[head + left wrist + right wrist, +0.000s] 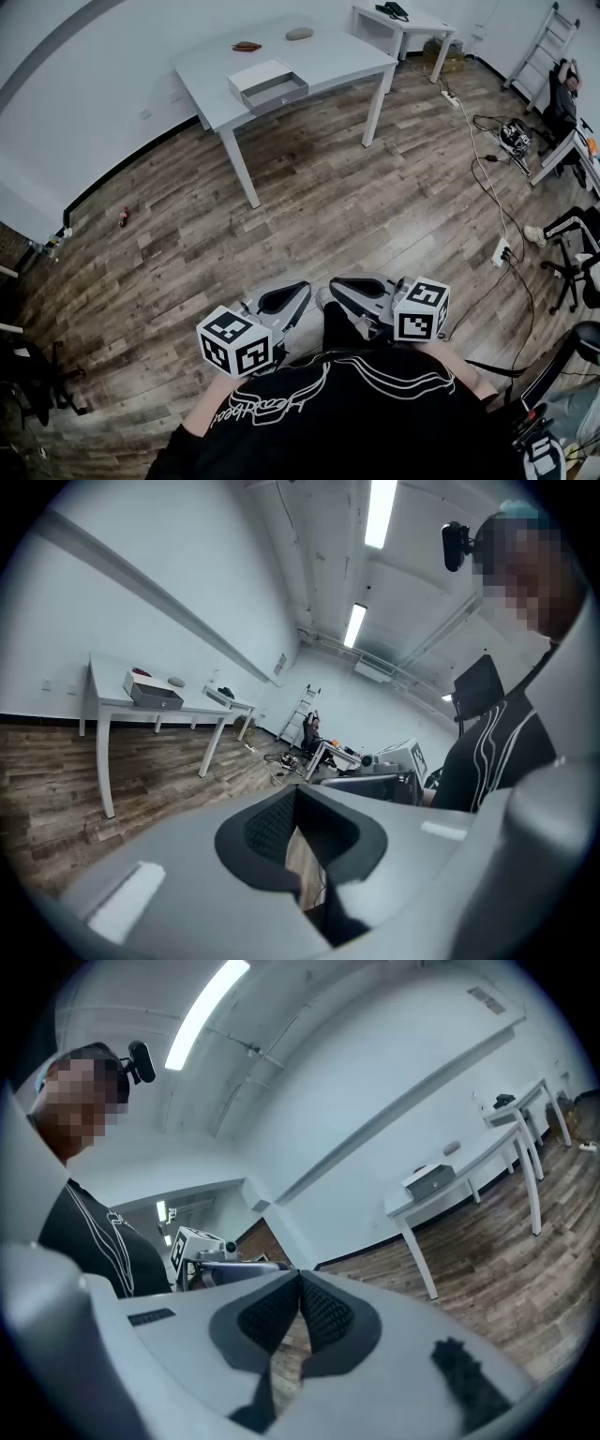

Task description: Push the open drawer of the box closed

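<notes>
Ahead, at the upper left of the head view, the bench (328, 61) stands by the wall with the box (255, 75) near its front edge. The drawer (279, 92) is open and sticks out of the box on the side toward the person, slanting a little to the right. A wide stretch of bare floor (309, 206) lies between the bench and the person.

The left gripper (284, 300) is held low against the person's body. In its own view the jaws meet at the tips with nothing between them, only a sliver of floor showing behind the pads. The right gripper (364, 289) sits just beside it at the same height. Its jaws are likewise pressed together at the tips and empty.

Both grippers are well apart from the box, so I judge the task not yet begun and the first need to be a walk up to the bench. The box lies forward and slightly left of both, more nearly in line with the left gripper. The closing push would probably run along the drawer's travel, away from the person and toward the wall, with the closed tips set against the drawer's front face.
</notes>
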### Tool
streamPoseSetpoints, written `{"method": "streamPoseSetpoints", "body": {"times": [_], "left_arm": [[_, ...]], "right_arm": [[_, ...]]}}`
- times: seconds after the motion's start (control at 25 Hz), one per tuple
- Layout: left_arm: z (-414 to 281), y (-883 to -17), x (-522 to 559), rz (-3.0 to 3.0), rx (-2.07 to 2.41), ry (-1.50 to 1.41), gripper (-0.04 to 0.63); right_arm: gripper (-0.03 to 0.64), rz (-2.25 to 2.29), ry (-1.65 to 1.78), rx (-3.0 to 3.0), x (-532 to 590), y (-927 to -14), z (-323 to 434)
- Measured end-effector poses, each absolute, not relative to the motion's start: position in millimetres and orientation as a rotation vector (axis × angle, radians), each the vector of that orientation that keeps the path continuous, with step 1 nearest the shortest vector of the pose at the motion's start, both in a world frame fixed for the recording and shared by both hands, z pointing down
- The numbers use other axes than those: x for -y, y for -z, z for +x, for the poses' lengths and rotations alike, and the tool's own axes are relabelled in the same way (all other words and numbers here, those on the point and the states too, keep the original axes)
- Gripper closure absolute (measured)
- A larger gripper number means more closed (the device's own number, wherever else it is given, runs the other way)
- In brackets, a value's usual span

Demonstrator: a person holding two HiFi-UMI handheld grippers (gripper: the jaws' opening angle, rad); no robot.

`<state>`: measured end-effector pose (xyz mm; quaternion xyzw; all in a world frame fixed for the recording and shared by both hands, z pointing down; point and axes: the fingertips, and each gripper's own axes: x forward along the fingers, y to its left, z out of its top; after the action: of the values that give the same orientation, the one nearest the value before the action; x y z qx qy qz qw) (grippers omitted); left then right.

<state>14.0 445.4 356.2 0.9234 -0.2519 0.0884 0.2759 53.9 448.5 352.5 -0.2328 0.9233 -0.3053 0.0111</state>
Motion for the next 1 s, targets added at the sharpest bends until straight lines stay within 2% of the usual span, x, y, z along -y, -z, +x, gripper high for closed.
{"method": "streamPoseSetpoints", "body": {"times": [0.6, 1.0], "left_arm": [[74.4, -379.8, -147.6, 2.436, 0.846, -0.274, 0.588], [60.9, -377.9, -73.4, 2.41, 0.936, -0.238, 0.588]], "right_arm": [[0.607, -0.654, 0.904, -2.956, -155.4, -372.1, 124.0], [0.607, -0.574, 0.852, -3.038, -80.7, -369.5, 104.9]]}}
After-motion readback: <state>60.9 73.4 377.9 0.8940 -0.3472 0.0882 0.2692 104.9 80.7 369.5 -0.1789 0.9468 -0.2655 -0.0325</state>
